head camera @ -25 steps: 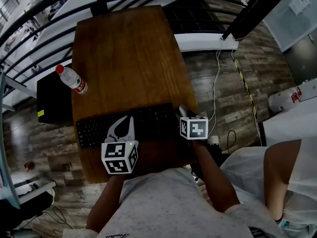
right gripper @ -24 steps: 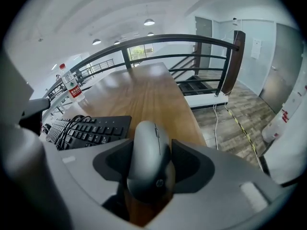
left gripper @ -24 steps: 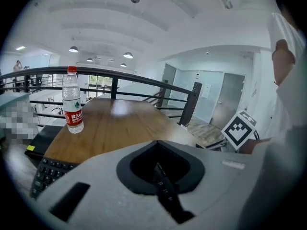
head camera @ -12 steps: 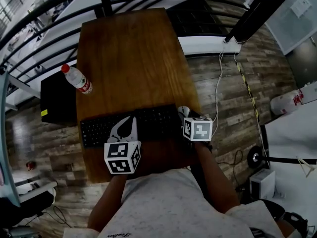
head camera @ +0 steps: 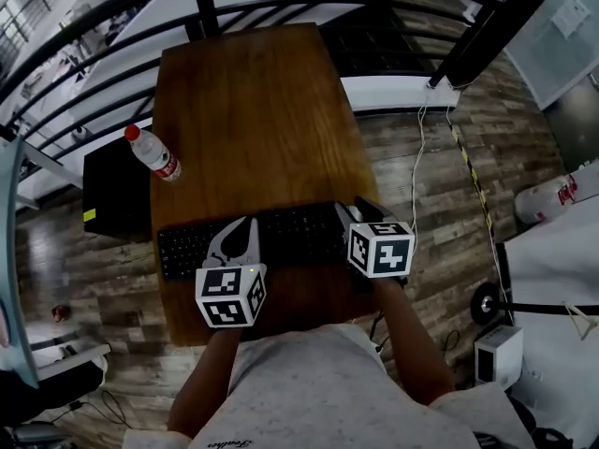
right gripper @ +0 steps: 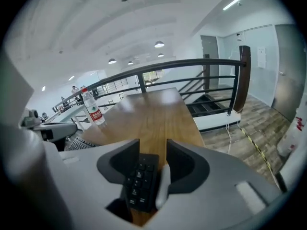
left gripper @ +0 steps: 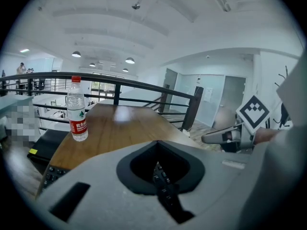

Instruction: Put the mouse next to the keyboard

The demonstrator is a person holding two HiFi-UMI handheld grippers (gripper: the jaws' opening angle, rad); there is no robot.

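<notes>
— Looking along my right gripper (right gripper: 152, 146): its matte grey jaws have just been closing, yet they stand apart and press nothing. Through the gap I see the mouse (right gripper: 163, 183), pale, smooth and rounded, lying on the table (head camera: 253, 110) below.

— Where exactly?

— Just beside the right end of the flat black keyboard (head camera: 281, 237), at the glossy wood's right edge. My left gripper (head camera: 246, 224) hangs over the keys, jaws together, empty. A clear plastic bottle (head camera: 154, 154), red-capped, stands at the left edge.
</notes>
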